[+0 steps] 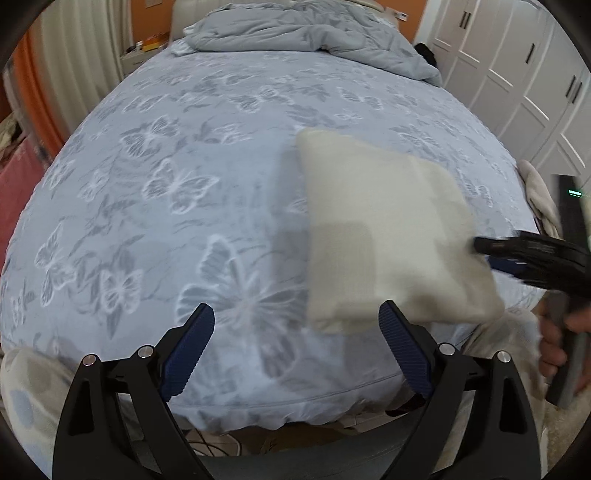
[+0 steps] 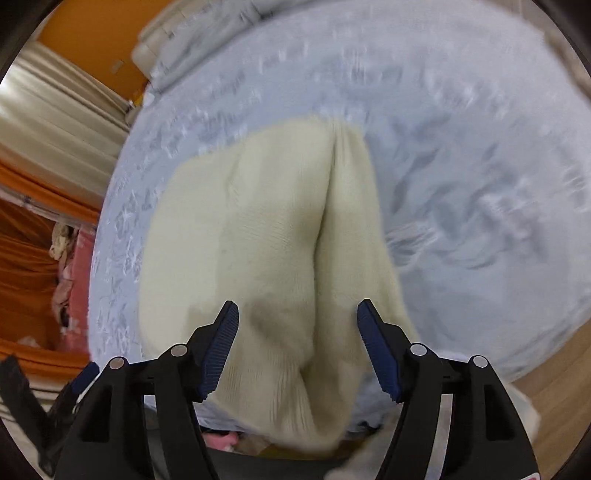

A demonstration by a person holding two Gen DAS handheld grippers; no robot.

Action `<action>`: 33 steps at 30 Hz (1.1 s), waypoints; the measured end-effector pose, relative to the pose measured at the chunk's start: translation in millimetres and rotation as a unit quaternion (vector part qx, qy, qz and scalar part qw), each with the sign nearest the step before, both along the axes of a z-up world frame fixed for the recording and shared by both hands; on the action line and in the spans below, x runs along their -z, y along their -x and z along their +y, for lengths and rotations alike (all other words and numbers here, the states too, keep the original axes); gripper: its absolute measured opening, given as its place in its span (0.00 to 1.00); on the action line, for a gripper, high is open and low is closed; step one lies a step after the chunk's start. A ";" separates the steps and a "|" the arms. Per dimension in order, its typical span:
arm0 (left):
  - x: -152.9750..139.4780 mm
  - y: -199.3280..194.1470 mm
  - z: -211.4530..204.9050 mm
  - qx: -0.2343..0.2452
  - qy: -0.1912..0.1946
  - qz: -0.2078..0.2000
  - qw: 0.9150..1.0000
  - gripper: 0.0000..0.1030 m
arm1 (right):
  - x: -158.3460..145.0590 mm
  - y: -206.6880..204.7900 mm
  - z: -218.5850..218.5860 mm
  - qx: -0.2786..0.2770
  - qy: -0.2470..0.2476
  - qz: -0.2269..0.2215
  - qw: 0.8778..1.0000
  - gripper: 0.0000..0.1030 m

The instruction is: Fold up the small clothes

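Note:
A cream knitted garment [image 1: 388,229], folded into a thick rectangle, lies on the blue butterfly-print bed sheet [image 1: 166,192] near the front right. My left gripper [image 1: 295,306] stands open over bare sheet just left of the garment's near corner, holding nothing. The right gripper [image 1: 491,251] reaches in at the garment's right edge, blurred. In the right wrist view the garment [image 2: 258,229] shows a deep lengthwise crease, and its near end passes between the spread fingers of my right gripper [image 2: 297,303]. The blue pads [image 2: 221,343] stand apart from the knit.
A crumpled grey duvet [image 1: 295,33] lies at the head of the bed. White wardrobe doors [image 1: 517,81] line the right side. Another pale cloth [image 1: 539,195] hangs at the bed's right edge. A hand [image 1: 554,343] grips the right handle. Curtains and an orange wall [image 2: 85,26] stand left.

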State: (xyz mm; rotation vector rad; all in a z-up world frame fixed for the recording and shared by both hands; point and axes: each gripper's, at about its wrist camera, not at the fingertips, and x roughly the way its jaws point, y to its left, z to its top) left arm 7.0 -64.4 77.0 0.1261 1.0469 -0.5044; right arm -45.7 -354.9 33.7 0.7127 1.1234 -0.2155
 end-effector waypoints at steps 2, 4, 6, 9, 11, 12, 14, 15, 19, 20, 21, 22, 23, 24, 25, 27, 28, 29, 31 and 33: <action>-2.2 -1.0 -8.6 0.006 -0.001 0.000 1.000 0.86 | 4.1 -21.1 9.0 -0.027 0.001 -0.010 1.000 0.13; -6.8 -2.5 -17.7 0.011 -0.002 -0.007 1.000 0.86 | -30.9 -37.2 24.5 -0.060 0.043 -0.058 0.996 0.07; -10.0 -4.8 -25.0 0.018 0.000 -0.013 1.000 0.86 | -64.7 -39.1 30.9 -0.075 0.073 -0.107 0.989 0.07; -5.7 -11.1 -36.6 0.022 -0.006 -0.009 1.000 0.86 | -73.3 -43.3 18.5 -0.076 0.099 -0.116 0.985 0.06; 0.0 -15.0 -44.7 0.022 -0.006 0.000 1.000 0.86 | -22.2 -54.8 3.8 -0.077 0.113 -0.033 0.990 0.06; 4.3 -16.7 -49.6 0.022 -0.008 0.007 1.000 0.86 | 11.2 -54.1 -3.4 -0.079 0.105 0.015 0.991 0.08; 11.9 -19.9 -58.1 0.023 -0.016 0.017 0.999 0.86 | 14.2 -42.7 -8.1 -0.067 0.091 -0.005 0.994 0.11; 14.7 -20.8 -61.1 0.024 -0.019 0.020 0.999 0.86 | 6.6 -39.7 -9.4 -0.058 0.079 -0.015 0.995 0.12; 23.4 -27.2 -69.4 0.022 -0.009 0.046 0.999 0.89 | -28.2 -19.1 -17.0 -0.013 0.061 -0.054 0.997 0.59; 24.9 -29.1 -71.1 0.018 -0.005 0.052 0.998 0.90 | -29.4 -13.8 -20.0 -0.001 0.055 -0.057 0.997 0.79; 27.0 -32.8 -73.9 0.012 -0.002 0.060 0.998 0.91 | -26.9 -9.3 -22.5 0.007 0.049 -0.057 0.997 0.80; 29.4 -36.7 -76.6 0.008 -0.001 0.068 0.998 0.91 | -20.9 -7.5 -24.9 0.008 0.041 -0.052 0.998 0.80; 32.4 -41.1 -79.8 0.006 -0.001 0.076 0.997 0.91 | -8.7 -8.8 -25.9 -0.002 0.027 -0.034 0.999 0.80; 35.4 -44.4 -82.0 0.003 -0.002 0.083 0.997 0.91 | 1.5 -8.6 -25.5 -0.007 0.015 -0.021 1.000 0.80; 38.9 -47.6 -84.1 0.000 -0.003 0.091 0.996 0.91 | 8.6 -8.6 -29.9 -0.007 0.002 -0.013 1.000 0.80; 45.0 -54.8 -87.3 -0.006 0.003 0.103 0.995 0.91 | 27.5 -7.2 -27.8 -0.001 -0.034 0.003 0.999 0.80; 46.9 -57.4 -88.4 -0.008 0.006 0.107 0.994 0.92 | 35.9 -9.6 -28.7 0.007 -0.056 0.014 0.998 0.83; 49.4 -60.4 -89.8 -0.012 0.007 0.113 0.994 0.92 | 37.8 -11.5 -28.5 0.007 -0.060 0.014 0.998 0.83; 55.1 -67.1 -93.1 -0.018 0.011 0.124 0.992 0.95 | 44.2 -20.3 -30.4 -0.005 -0.071 0.015 0.997 0.84; 61.1 -72.8 -97.0 -0.020 0.016 0.137 0.990 0.96 | 49.3 -21.5 -32.4 0.004 -0.088 0.015 0.996 0.86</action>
